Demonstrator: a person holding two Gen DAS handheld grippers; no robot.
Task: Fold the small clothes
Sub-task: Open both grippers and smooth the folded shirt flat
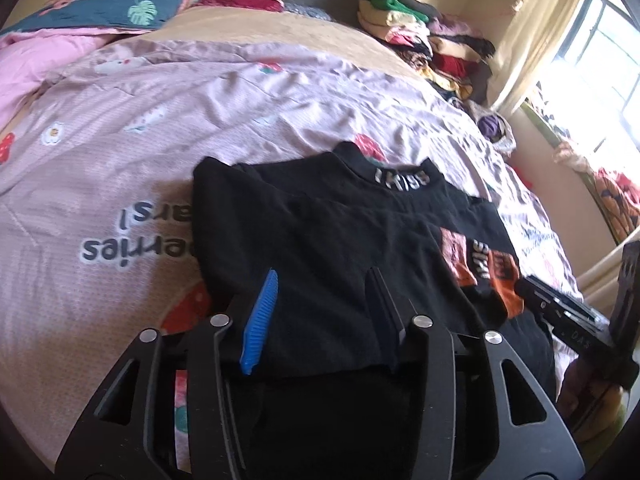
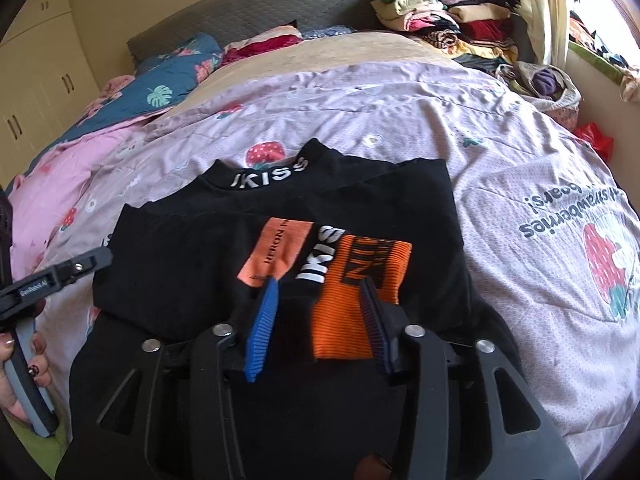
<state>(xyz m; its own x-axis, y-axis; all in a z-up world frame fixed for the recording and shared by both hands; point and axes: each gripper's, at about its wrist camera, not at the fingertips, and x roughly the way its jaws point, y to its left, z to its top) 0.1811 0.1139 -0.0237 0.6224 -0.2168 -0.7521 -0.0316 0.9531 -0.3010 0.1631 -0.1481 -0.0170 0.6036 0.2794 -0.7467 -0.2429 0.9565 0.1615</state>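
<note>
A black shirt with "IKISS" on its collar lies folded on the pink bedspread. Its sleeves are laid across the body and show orange and peach patches. My left gripper hovers over the shirt's near left part, jaws apart, nothing pinched between the blue pads. My right gripper stands open just above the orange cuff of the shirt. The right gripper's body shows at the right edge of the left wrist view. A hand holds the left gripper at the left edge of the right wrist view.
A heap of folded clothes sits at the far right corner of the bed, also in the left view. A blue leaf-print quilt and pillows lie by the grey headboard. A window is at right.
</note>
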